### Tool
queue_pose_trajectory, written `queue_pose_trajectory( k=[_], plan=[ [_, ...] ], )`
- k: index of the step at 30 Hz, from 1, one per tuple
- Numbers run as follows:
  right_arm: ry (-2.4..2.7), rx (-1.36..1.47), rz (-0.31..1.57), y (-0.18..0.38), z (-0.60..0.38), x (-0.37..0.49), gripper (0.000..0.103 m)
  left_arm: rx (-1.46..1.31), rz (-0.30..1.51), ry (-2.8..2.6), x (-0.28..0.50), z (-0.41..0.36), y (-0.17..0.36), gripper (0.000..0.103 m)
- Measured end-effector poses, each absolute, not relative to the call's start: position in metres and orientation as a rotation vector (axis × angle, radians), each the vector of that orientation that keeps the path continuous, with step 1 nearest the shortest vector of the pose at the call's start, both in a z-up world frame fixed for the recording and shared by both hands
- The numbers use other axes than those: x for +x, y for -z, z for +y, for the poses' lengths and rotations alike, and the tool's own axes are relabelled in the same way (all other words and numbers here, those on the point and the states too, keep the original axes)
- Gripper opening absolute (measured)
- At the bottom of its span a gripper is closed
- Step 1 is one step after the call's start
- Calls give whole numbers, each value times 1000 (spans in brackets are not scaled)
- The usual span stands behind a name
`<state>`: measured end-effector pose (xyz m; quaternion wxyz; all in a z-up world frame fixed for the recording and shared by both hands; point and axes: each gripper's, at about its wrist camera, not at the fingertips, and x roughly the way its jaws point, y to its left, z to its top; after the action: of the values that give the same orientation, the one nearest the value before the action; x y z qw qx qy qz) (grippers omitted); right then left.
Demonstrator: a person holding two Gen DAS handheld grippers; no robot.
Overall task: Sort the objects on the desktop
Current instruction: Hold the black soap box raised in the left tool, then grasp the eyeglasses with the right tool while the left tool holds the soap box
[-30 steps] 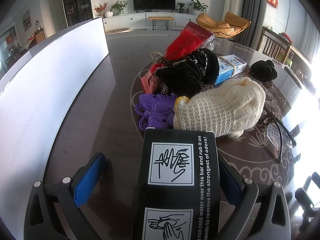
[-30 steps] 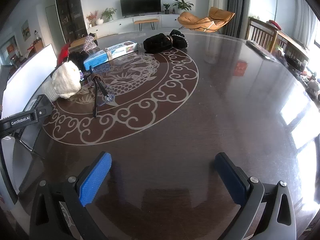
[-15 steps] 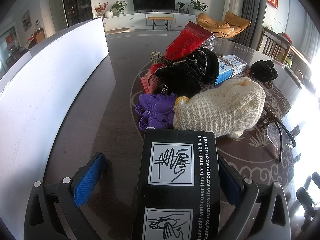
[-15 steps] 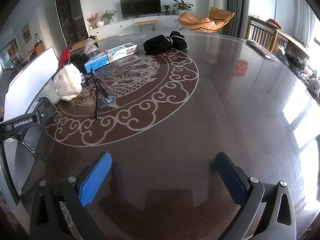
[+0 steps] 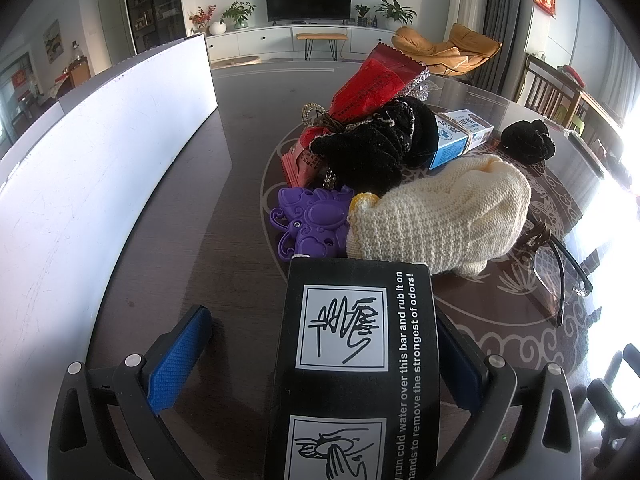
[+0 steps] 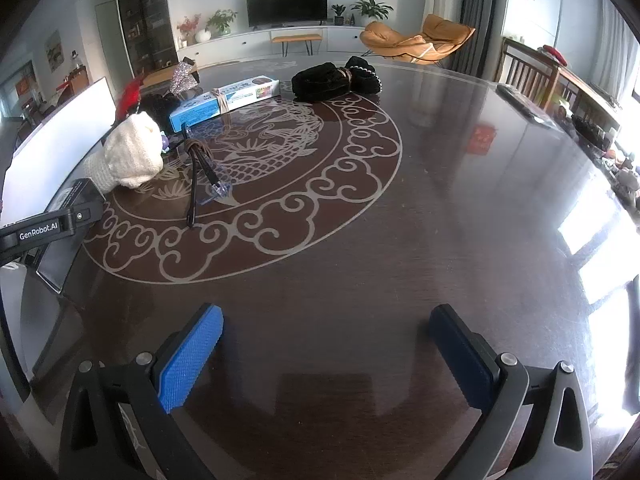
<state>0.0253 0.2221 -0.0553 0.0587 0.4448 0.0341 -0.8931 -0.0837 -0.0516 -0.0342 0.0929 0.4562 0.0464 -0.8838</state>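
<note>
Black carton [image 5: 356, 364] w/ white line-drawn hand pictograms and white print ("rub it on... remove the strongest of odors") fills lower centre of left wrist view. It sits between left gripper [image 5: 324, 344] fingers; right pad touches its side, left blue pad [image 5: 180, 352] stands well apart from it, so tongs spread, box not pinched. Can't tell if box rests on table or leans on the pad.

Just beyond box, centre frame: cream knit glove [image 5: 440, 216], purple plastic toy [image 5: 308, 228] touching its cuff, black knit item [image 5: 372, 148] piled over red foil packet [image 5: 372, 80], blue-white box [image 5: 460, 136] behind. Second black bundle [image 5: 528, 140] at right, apart. Glasses [image 5: 560, 264] lie right of glove.

Right gripper [image 6: 326, 354] at bottom of right wrist view, tongs spread wide, nothing between, over bare tabletop.

Surface: dark glossy round table [image 6: 440, 208] w/ pale dragon-and-cloud inlay; strong window glare at right edge. White board [image 5: 100, 152] stands along left side. Room behind: TV [image 6: 286, 2] on low white cabinet, potted plants, orange lounge chair [image 6: 416, 42], grey curtains.
</note>
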Motion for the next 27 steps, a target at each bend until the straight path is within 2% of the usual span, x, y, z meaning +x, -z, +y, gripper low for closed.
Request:
queue_pose_trajectory(
  k=[17,22,24,25,26,27],
  plan=[
    [2705,1320,61,53,225,28,103,1356,139,2621,-84,-51,34,103],
    [2702,1312,41,53,227,28,103,1511,64,2651,-64,-40,30,103],
    [2694,1331,93,54,222,27,103,1544,25,2686,-64,-40,30,103],
    [2663,1330,123,54,219,25,103,1556,16,2689,-64,-42,29,100],
    [2603,1314,131,52,216,24,103,1536,5,2714,-62,-42,26,74],
    [2493,1300,116,48,212,18,103,1511,-1,2745,-61,-42,22,61]
  ],
)
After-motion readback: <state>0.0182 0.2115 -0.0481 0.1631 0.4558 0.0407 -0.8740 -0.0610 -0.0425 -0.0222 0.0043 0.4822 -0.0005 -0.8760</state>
